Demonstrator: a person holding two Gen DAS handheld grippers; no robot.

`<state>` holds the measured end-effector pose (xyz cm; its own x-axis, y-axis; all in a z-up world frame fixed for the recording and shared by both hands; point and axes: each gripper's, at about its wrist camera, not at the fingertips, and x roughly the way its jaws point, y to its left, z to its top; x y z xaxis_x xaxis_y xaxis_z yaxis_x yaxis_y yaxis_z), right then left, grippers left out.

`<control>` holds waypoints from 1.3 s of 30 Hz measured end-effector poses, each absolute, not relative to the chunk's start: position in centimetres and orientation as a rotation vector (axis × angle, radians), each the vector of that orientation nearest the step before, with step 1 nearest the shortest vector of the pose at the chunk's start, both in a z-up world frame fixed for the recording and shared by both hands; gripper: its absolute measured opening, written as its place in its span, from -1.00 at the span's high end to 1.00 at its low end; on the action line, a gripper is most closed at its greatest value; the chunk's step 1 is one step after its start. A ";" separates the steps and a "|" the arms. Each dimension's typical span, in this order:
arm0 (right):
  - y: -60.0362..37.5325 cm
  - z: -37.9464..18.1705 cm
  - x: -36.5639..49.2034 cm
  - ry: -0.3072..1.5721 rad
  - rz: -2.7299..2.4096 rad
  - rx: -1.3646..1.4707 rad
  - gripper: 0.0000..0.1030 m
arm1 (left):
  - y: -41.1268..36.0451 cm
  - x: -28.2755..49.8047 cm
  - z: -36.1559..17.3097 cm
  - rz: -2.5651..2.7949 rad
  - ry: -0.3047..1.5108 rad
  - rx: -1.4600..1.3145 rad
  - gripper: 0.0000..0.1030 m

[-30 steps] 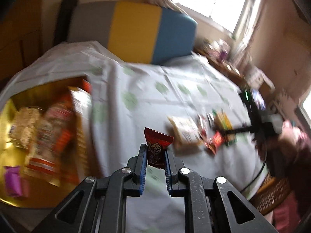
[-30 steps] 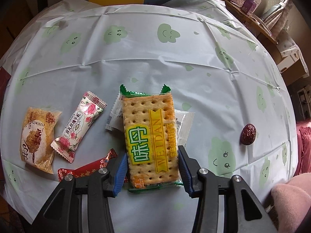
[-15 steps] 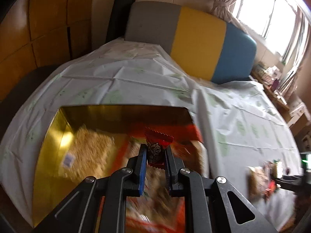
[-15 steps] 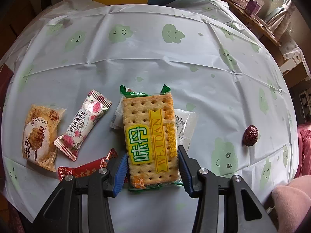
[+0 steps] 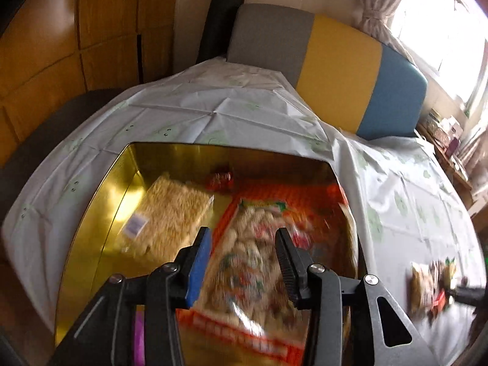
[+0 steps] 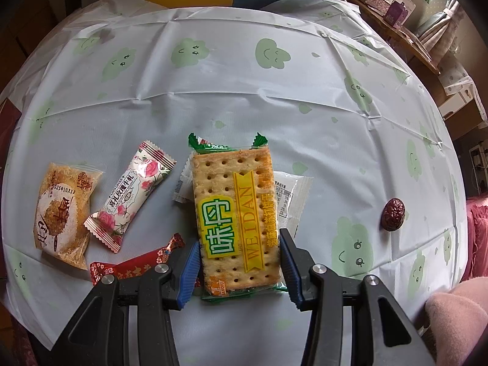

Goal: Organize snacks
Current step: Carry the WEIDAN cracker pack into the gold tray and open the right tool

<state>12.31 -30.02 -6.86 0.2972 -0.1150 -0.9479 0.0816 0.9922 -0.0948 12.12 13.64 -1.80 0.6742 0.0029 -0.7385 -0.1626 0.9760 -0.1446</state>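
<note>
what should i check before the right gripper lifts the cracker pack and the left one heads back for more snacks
1. Left gripper empty: ok. Its jaws have just been opening and nothing is between them.
2. Small red wrapped candy inside the gold rectangular tin: cannot tell for sure; a blurred red piece lies near the far wall.
3. Right gripper around the green-edged Weidan cracker pack: ok, a pad on each long side.
4. Pads pressing firmly: cannot tell.
5. White sachet under the cracker pack staying behind: cannot tell, it is partly covered.
6. Red foil candy clear of the right gripper's blue pad: not ok, its twisted end sits right at that finger.
</note>
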 end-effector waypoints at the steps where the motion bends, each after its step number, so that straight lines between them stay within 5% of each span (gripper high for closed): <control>1: -30.0 -6.9 12.3 1.262 -0.131 -0.031 0.05 | 13.1 11.1 -1.9 0.087 0.828 -0.205 0.15; 23: -29.1 -1.1 10.5 1.078 -0.067 0.043 0.06 | 10.8 3.5 -2.9 0.161 0.877 -0.163 0.15; 39: -9.0 3.2 11.0 1.098 0.562 0.117 0.06 | 12.5 2.8 -2.3 0.194 0.845 -0.201 0.15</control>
<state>10.97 -8.98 3.24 0.3314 0.4853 -0.8091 -0.3725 0.8552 0.3603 2.85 12.46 -2.35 0.6483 0.0898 -0.7561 -0.2488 0.9635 -0.0989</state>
